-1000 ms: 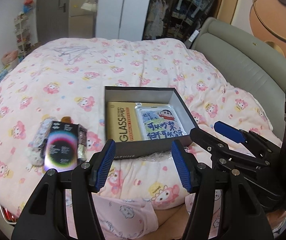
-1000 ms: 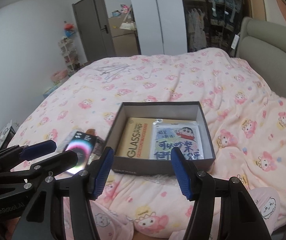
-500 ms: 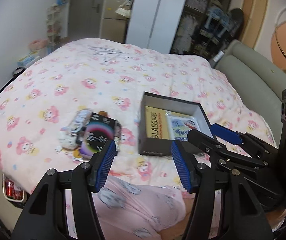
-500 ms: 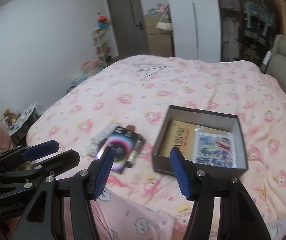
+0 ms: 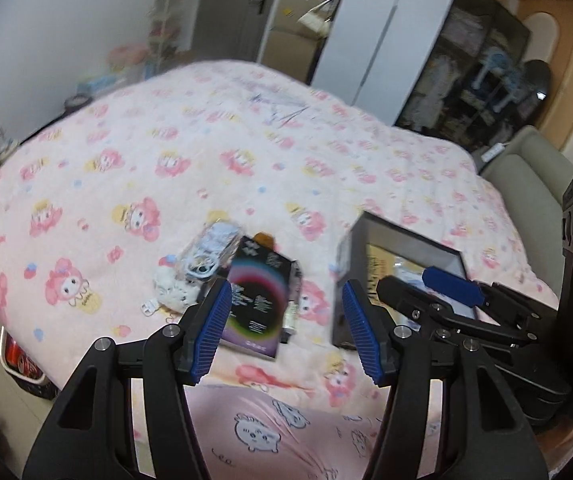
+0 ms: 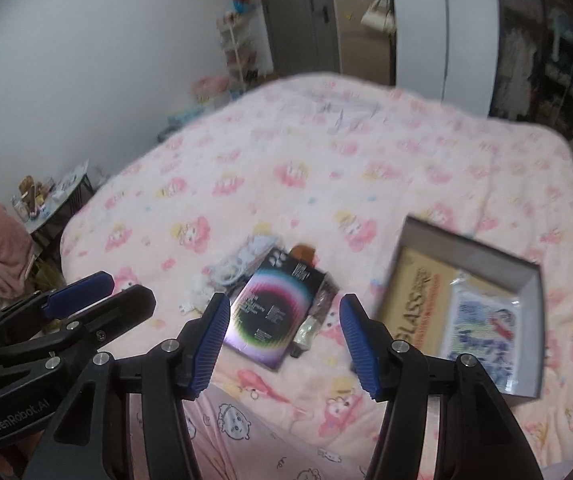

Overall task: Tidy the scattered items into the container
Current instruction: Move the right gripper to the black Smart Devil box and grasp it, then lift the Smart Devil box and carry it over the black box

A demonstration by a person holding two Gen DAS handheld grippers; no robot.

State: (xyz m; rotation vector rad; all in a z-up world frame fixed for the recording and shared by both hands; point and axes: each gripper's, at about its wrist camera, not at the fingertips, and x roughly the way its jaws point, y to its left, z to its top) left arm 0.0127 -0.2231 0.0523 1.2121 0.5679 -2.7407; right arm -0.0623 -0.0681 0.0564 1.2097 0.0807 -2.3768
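While the left gripper (image 5: 286, 330) tilts down over the near edge of the bed (image 5: 214, 168), its blue pads stand wide apart with nothing between them. In the left wrist view the dark card with the rainbow ring (image 5: 256, 304) lies on the quilt just beyond the pads, a clear packet (image 5: 206, 254) touching its far left corner, and the grey box (image 5: 344, 276) sits to the right, partly behind the right gripper (image 5: 452, 288).

In the right wrist view the right gripper (image 6: 284, 338) also angles down, released and empty. The card (image 6: 270, 314) lies beyond its pads; the box (image 6: 526, 304), holding two flat packs, rests at right. The left gripper (image 6: 80, 290) reaches in from the left.
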